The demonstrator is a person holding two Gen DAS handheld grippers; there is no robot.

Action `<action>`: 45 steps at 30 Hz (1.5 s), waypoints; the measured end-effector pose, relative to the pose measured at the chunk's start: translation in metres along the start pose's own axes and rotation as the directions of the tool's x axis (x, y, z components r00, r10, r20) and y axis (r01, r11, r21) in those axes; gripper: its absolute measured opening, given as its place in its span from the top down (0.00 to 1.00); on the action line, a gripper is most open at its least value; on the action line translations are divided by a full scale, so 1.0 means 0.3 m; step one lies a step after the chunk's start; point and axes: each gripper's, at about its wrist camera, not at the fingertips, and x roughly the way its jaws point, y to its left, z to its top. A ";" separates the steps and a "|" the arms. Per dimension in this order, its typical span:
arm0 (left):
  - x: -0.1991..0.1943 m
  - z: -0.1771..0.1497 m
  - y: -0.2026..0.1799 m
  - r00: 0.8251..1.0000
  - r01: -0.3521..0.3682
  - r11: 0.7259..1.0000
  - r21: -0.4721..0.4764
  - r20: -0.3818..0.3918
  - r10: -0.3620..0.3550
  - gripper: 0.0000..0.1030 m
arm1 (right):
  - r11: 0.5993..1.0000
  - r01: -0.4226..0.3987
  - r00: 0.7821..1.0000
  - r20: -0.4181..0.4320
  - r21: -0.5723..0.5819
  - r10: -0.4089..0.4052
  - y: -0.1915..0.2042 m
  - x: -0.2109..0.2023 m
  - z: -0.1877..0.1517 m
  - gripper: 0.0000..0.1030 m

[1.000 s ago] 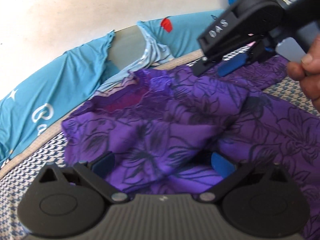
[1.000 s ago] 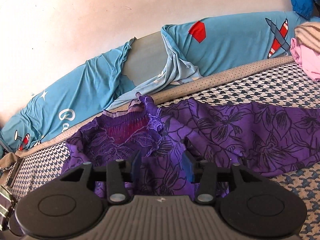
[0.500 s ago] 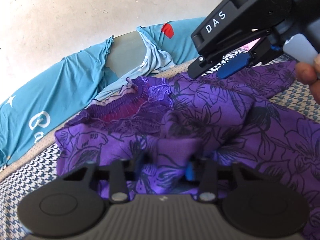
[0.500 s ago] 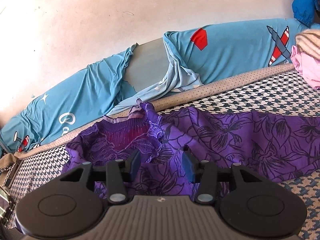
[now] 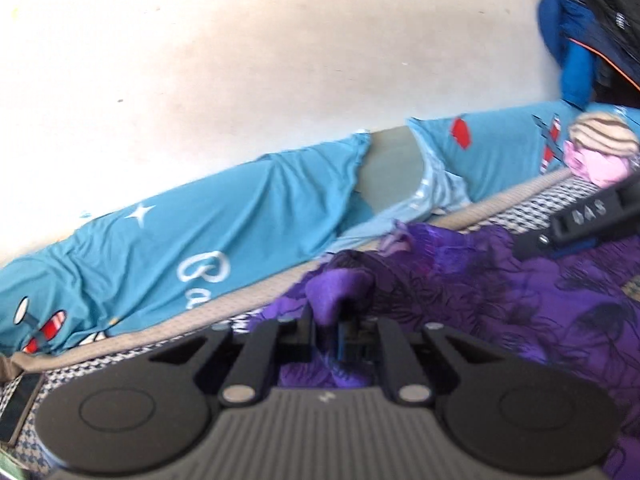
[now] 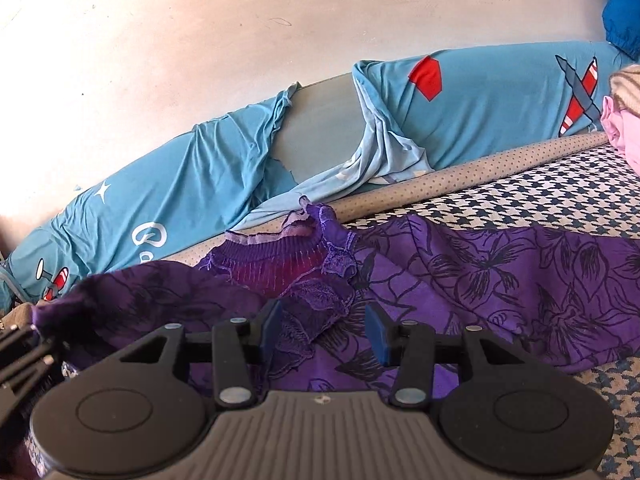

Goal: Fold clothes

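wall [image 6: 200,40]: pale, bare | mattress [image 6: 520,196]: houndstooth | blue printed cover [image 6: 500,108]: against wall

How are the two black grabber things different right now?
The left gripper has its fingers squeezed shut on a bunched fold of the purple flowered garment; the right gripper has its blue-padded fingers apart, with the cloth lying loose between them. The left one has lifted its fold off the checked bedcover; the right one hovers over flat cloth. Both are black and point toward the same garment.

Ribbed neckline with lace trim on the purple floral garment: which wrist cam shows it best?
Right wrist. The ribbed neckline lies sharp and unobstructed on the purple floral garment. The left wrist view is motion-blurred; there only its lace edge peeks out behind bunched fabric.
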 end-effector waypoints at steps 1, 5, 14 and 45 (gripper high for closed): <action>0.001 0.006 0.047 0.999 -0.037 0.999 -0.020 0.000 0.037 0.92 | 1.000 -0.003 1.000 -0.002 -0.006 0.003 0.010 0.006 -0.002 0.56; 0.013 0.008 0.238 0.979 -0.204 0.976 -0.079 -0.012 0.204 0.92 | 1.000 -0.017 1.000 -0.019 -0.023 0.016 0.053 0.033 -0.013 0.56; 0.097 -0.120 0.608 0.851 -0.511 0.827 -0.236 -0.273 0.448 0.60 | 0.991 -0.045 0.998 -0.050 -0.129 0.039 0.167 0.088 -0.053 0.56; 0.163 -0.263 0.464 0.875 -0.314 0.949 0.024 -0.381 0.299 0.04 | 0.920 -0.298 0.941 -0.242 -0.254 0.237 0.461 0.227 -0.202 0.56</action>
